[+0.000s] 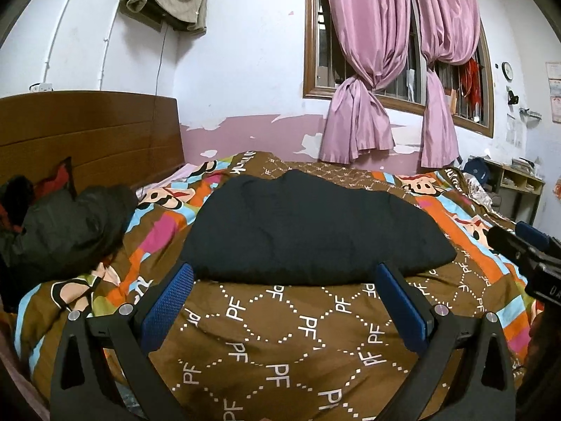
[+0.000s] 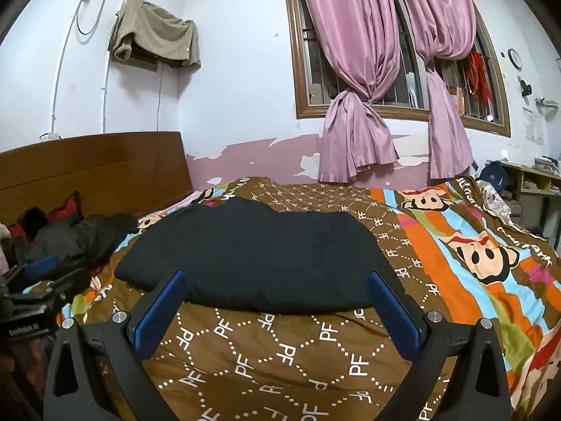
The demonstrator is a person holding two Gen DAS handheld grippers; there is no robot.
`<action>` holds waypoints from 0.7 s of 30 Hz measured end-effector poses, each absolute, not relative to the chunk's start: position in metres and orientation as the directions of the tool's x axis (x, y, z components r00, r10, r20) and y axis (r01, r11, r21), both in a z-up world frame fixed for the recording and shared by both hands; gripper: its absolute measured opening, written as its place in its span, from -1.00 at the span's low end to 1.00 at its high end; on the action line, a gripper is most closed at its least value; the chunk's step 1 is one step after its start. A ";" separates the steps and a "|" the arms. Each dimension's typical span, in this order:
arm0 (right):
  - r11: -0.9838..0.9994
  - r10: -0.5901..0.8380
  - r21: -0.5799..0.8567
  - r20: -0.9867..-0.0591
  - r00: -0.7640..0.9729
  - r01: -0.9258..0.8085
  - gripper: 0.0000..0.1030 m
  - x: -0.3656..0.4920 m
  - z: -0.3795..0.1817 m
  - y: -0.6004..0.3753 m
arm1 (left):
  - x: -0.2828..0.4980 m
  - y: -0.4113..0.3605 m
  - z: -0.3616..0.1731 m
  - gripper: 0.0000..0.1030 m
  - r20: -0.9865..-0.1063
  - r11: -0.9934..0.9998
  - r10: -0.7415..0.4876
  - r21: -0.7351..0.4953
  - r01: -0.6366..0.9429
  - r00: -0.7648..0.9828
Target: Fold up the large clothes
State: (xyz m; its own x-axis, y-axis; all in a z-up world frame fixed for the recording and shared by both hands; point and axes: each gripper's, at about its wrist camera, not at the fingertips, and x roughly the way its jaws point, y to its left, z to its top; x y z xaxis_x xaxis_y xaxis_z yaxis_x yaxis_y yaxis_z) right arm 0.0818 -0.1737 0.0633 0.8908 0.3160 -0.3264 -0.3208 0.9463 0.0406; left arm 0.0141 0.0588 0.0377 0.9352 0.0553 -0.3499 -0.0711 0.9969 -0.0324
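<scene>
The black garment (image 1: 315, 228) lies flat in a compact folded block at the middle of the patterned bedspread (image 1: 280, 351), so folding appears largely done, with at most one further fold remaining. The left gripper (image 1: 284, 277) and right gripper (image 2: 277, 287) hover spread wide, holding nothing, just short of its near edge. A next fold would call for pinching that edge; bare cover lies to the near side and right, while a dark pile of clothes (image 1: 63, 231) crowds the left.

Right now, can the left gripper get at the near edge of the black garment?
Probably yes. The left gripper has its jaws wide open, facing the near edge of the black garment. Only bare patterned bedspread lies between them; the dark pile of clothes sits off to the side.
</scene>
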 end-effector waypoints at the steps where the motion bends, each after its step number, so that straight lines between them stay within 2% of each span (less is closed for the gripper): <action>1: 0.946 0.317 0.039 -0.331 0.889 -0.322 1.00 0.082 0.061 -0.174 | 0.013 0.059 0.037 0.97 -0.350 0.997 0.058 -0.033 -0.074 0.935; 21: 0.945 0.313 0.027 -0.348 0.884 -0.325 1.00 0.081 0.049 -0.176 | 0.005 0.056 0.027 0.97 -0.341 0.997 0.060 -0.024 -0.073 0.938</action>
